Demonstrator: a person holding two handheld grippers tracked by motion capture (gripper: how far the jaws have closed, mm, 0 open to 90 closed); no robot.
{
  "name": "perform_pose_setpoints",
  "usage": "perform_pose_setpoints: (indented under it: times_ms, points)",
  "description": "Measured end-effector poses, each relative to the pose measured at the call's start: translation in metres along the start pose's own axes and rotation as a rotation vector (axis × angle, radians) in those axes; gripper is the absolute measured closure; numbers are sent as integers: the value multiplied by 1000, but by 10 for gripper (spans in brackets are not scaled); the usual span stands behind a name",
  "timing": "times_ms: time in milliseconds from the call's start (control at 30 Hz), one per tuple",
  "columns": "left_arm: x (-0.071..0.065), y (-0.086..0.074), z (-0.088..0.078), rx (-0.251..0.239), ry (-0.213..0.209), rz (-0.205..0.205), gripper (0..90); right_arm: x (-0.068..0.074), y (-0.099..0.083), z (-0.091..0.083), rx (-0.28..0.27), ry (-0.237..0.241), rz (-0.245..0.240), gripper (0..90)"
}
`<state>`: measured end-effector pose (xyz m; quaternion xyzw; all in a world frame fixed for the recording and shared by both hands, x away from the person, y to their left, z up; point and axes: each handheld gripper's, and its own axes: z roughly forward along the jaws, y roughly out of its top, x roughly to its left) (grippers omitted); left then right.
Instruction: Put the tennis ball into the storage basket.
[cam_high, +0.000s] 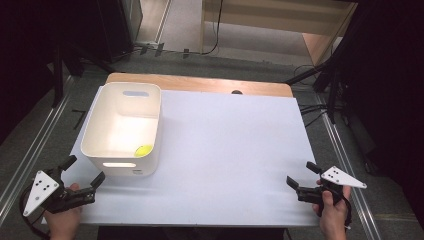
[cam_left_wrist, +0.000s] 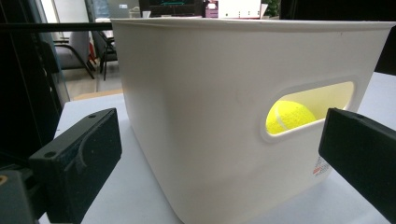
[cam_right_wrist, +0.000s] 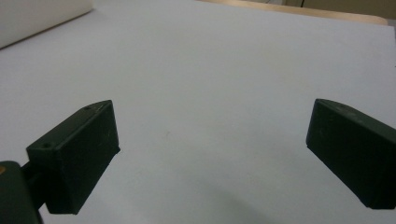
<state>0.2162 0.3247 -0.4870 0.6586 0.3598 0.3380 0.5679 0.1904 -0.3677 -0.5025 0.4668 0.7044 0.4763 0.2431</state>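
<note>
Grey floor with metal rails surrounds a wooden counter (cam_high: 200, 83), most of it covered by a white sheet (cam_high: 225, 155); dark stands and cables sit at the edges of the high view.

Item 1: white bin (cam_high: 122, 129), plastic, rectangular, upright, slot handles cut in its short walls. Position: left part of the sheet, near end facing the person. In the left gripper view its near wall (cam_left_wrist: 201, 121) rises close ahead, one corner turned toward the camera.

Item 2: yellow-green tennis ball (cam_high: 143, 150). Position: inside the bin, on its floor, in the near right corner. In the left gripper view it shows through the handle slot (cam_left_wrist: 287, 116), apart from both jaws.

Item 3: left tongs (cam_high: 85, 171), held in the person's left hand (cam_high: 65, 220) at the near left corner of the sheet, grey three-cornered plate on top. State: jaws spread wide, gripping nothing. They point toward the bin's near wall, just short of it and not touching.

Item 4: right tongs (cam_high: 304, 175), held in the person's right hand (cam_high: 332, 210) at the near right edge of the sheet, well apart from the bin. State: jaws spread wide, empty. In the right gripper view they (cam_right_wrist: 212, 154) hang over bare sheet, with a corner of the bin at upper left (cam_right_wrist: 37, 18).
</note>
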Motion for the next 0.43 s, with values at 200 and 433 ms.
perform_pose_setpoints:
  times_ms: [200, 433]
  points:
    - [1, 0, 0, 1, 3, -4, 0, 1, -3, -5, -26, -3, 10, 14]
    - [1, 0, 0, 0, 0, -2, 0, 4, -3, -2, -17, -1, 8, 13]
